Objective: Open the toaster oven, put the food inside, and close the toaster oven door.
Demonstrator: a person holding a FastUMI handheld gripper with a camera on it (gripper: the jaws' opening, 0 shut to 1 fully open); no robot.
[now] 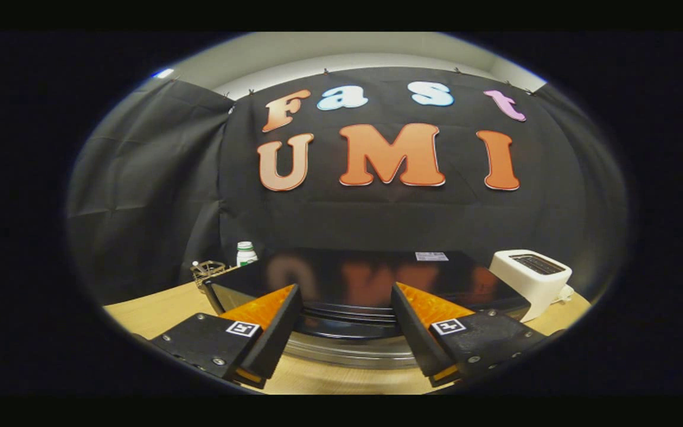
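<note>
A glossy black toaster oven [371,279] stands on the wooden table [152,311], and I look across its flat top from the front. Its silver door handle [347,353] runs crosswise along the top front edge, and the door looks closed against the body. My gripper [346,308] is open, its two fingers set wide apart at the oven's front edge. The handle lies in the gap between them, slightly below the tips. Neither finger visibly presses on it.
A white pop-up toaster [532,281] sits right of the oven on the table. Behind the oven's left corner stand a white bottle [246,254] with a green band and a small wire holder [207,271]. The black booth cloth closes the back.
</note>
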